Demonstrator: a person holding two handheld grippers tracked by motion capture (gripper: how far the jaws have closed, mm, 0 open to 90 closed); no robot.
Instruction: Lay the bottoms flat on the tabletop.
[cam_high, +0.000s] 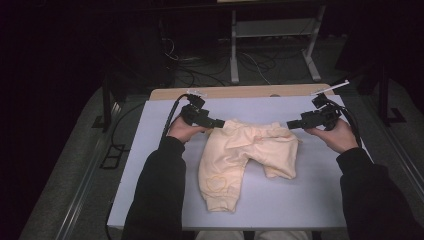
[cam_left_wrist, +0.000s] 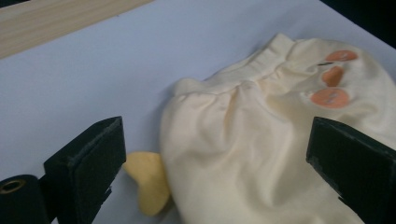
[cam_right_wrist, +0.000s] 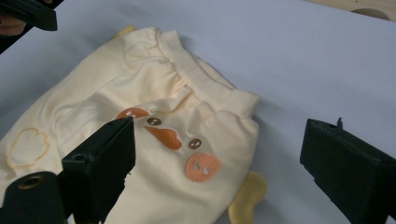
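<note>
We look down past two dark sleeves at a pair of small pale-yellow soft cotton baby trousers (cam_high: 240, 155) lying flat on the worktop (cam_high: 150, 150), a light grey-blue sheet over a wooden board. One trouser leg points towards us with a faint outlined heart near its cuff; the other leg is shorter and lies to the right. The elastic waistband lies at the far end, between the two grippers.

Our left gripper (cam_high: 218, 123) sits just beside the left end of the waistband, its jaws wide apart with nothing between the pads. In the left gripper view the cloth lies ahead between the jaws, untouched, with a small darker-yellow flap (cam_left_wrist: 148, 186) at its edge.

Our right gripper (cam_high: 291, 124) sits just beside the right end of the waistband, its jaws likewise spread and empty. Its own view shows an orange stitched animal face (cam_right_wrist: 180, 144) on the fabric.

Beyond the worktop stand grey metal table legs (cam_high: 272, 45) and loose cables on the floor.
</note>
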